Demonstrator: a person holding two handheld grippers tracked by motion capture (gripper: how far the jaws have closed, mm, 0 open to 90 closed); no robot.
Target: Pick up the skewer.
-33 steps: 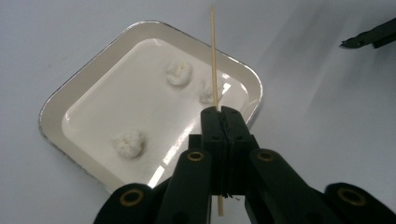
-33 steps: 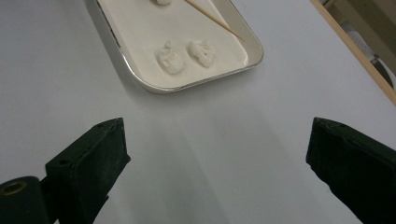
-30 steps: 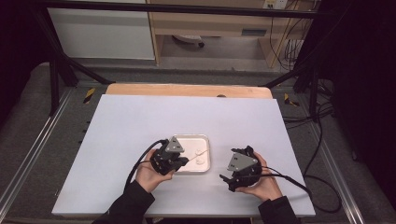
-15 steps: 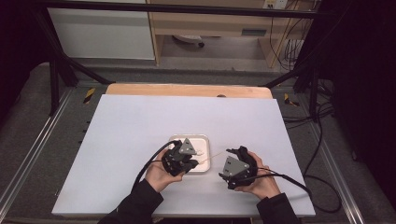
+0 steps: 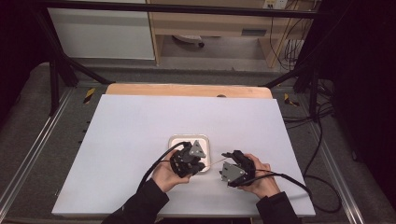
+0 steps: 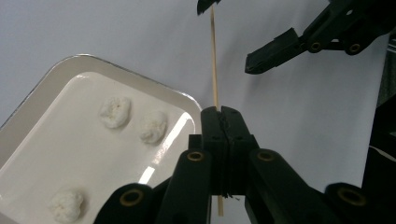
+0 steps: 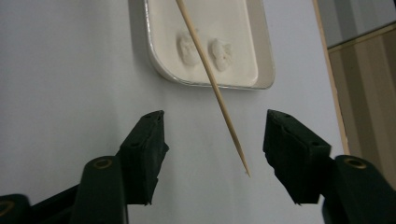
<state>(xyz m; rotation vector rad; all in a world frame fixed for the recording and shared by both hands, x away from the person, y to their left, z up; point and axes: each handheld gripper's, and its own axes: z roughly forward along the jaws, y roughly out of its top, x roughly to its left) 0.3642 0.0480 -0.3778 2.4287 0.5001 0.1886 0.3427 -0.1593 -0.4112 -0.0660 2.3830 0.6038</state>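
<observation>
The left gripper (image 6: 220, 140) pinches a stick (image 6: 214, 60); the right gripper (image 7: 212, 140) has been closing, its jaws apart around the tip (tray (image 6: 28, 112) with white lumps (image 6: 115, 111) at lower left).

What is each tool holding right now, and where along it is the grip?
The left tool is shut on a thin wooden skewer near its lower end. The right tool holds nothing; the skewer's pointed tip sits untouched between its jaws.

No writing or labels can be read.

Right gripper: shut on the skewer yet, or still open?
Open. In the right gripper view the right gripper has just been closing, but its fingers stand apart, with the skewer tip between them untouched. The left gripper clamps the skewer.
</observation>
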